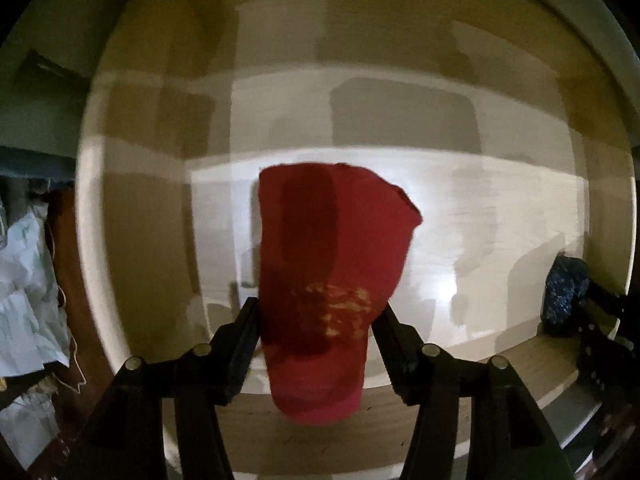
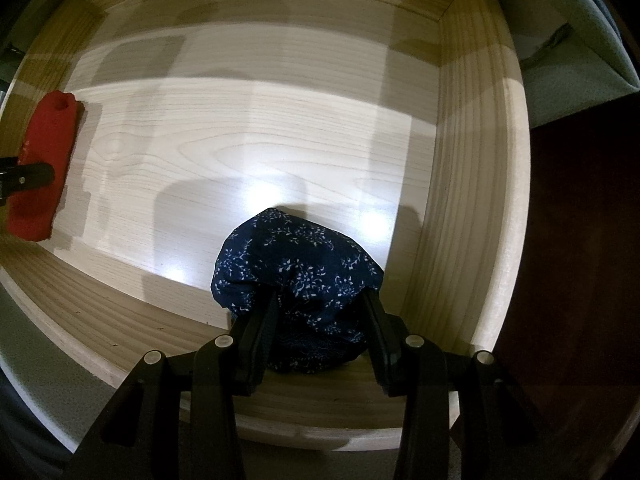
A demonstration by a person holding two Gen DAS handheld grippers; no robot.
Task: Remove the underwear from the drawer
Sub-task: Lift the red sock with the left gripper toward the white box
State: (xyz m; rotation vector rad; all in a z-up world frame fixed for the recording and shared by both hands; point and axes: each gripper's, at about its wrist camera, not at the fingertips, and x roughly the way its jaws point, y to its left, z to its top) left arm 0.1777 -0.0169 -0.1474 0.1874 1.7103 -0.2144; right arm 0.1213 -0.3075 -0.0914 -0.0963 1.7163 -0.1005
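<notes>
A red rolled underwear (image 1: 332, 232) lies on the pale wooden drawer floor (image 1: 480, 220), near the drawer's left side. My left gripper (image 1: 316, 312) points straight down over it, jaws wide, one finger along each side of the roll without squeezing it. From the right wrist view the red roll (image 2: 46, 140) lies flat with a left finger (image 2: 28, 178) across it. My right gripper (image 2: 320, 304) is shut on a bunched navy underwear with small white flowers (image 2: 296, 256), close to the drawer's front wall. The navy bundle (image 1: 566, 292) also shows at the right edge of the left wrist view.
The drawer's wooden walls (image 2: 472, 184) ring the floor (image 2: 280, 128). Left of the drawer lies crumpled white material (image 1: 24, 280). Dark brown flooring (image 2: 580, 240) and a grey-green surface (image 2: 580, 60) are on the right.
</notes>
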